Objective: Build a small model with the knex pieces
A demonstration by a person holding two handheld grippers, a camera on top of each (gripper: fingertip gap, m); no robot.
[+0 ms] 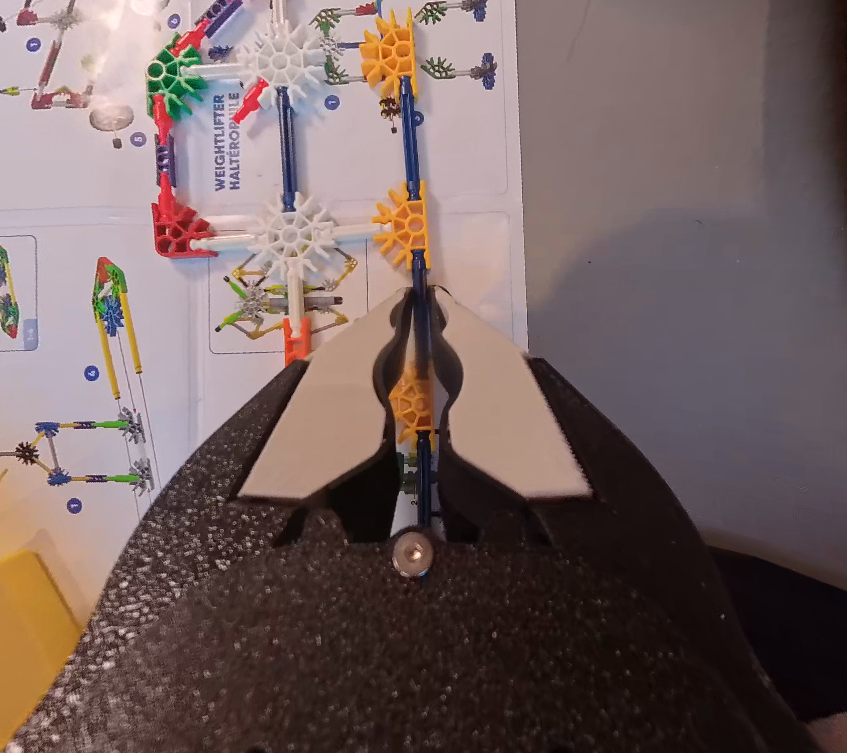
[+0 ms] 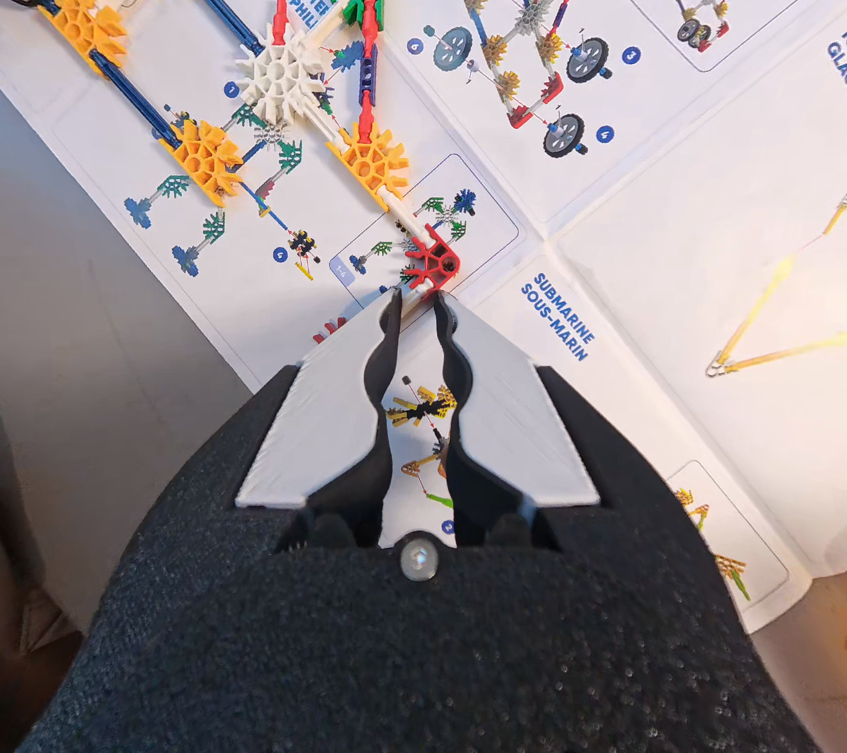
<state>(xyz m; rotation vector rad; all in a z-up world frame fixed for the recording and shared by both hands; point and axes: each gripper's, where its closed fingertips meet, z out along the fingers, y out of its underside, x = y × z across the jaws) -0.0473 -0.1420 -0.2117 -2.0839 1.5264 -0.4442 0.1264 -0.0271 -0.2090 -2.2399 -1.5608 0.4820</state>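
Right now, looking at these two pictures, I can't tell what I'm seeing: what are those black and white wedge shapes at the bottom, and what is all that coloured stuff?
Each picture comes from a camera mounted on a hand-held gripper, a two-fingered pincer that a person carries. The wedges are its fingers, seen from behind.

In the left wrist view, the left gripper is closed on a dark blue rod. That rod belongs to a toy model of snap-together rods and spoked connectors: yellow, white, green, red.

In the right wrist view, the right gripper pinches a white rod just below a red corner connector, on another end of the same model.

The model lies on a printed instruction sheet with building diagrams, spread over a grey surface.
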